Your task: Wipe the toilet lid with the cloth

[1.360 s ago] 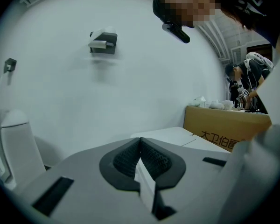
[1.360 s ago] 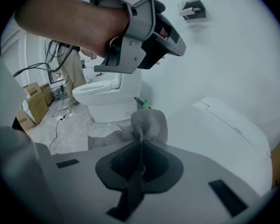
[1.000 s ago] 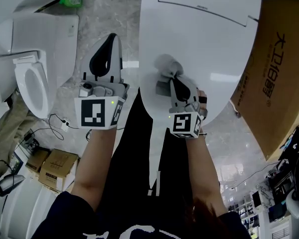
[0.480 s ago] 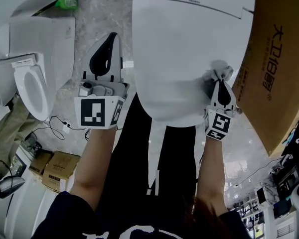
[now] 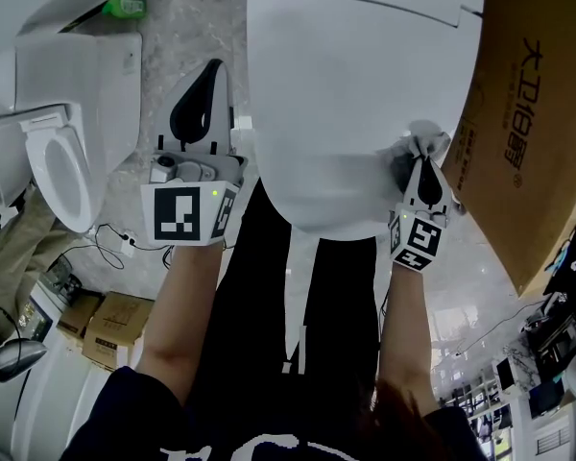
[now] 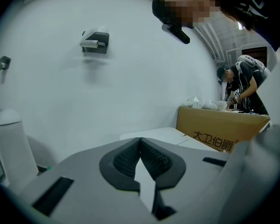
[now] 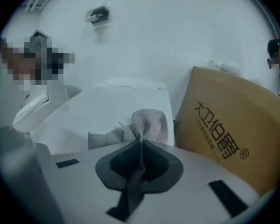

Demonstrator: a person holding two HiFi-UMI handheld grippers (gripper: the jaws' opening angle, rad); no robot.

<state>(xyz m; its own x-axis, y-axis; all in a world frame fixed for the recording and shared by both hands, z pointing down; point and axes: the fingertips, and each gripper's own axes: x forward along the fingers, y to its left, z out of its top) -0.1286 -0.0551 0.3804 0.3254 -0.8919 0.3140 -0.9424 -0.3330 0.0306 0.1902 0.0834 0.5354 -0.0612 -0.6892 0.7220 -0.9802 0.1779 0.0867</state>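
Note:
A white toilet lid (image 5: 355, 94) lies closed in the middle of the head view. A grey cloth (image 5: 418, 144) rests bunched on the lid's right front edge, and my right gripper (image 5: 423, 164) is shut on it. In the right gripper view the cloth (image 7: 147, 125) sticks out past the pinched jaws onto the lid (image 7: 112, 106). My left gripper (image 5: 209, 77) hangs left of the lid over the floor, shut with nothing between its jaws. In the left gripper view its jaws (image 6: 140, 141) meet, with the lid's back part (image 6: 154, 134) beyond.
A brown cardboard box (image 5: 523, 133) stands close against the lid's right side. A second white toilet (image 5: 67, 133) stands at the left. Cables and small boxes (image 5: 101, 325) lie on the floor at lower left. A person (image 6: 242, 85) stands far behind the box.
My right gripper dragged the cloth from the lid's left front across to its right front edge, then stayed nearly still. The left gripper has hardly moved.

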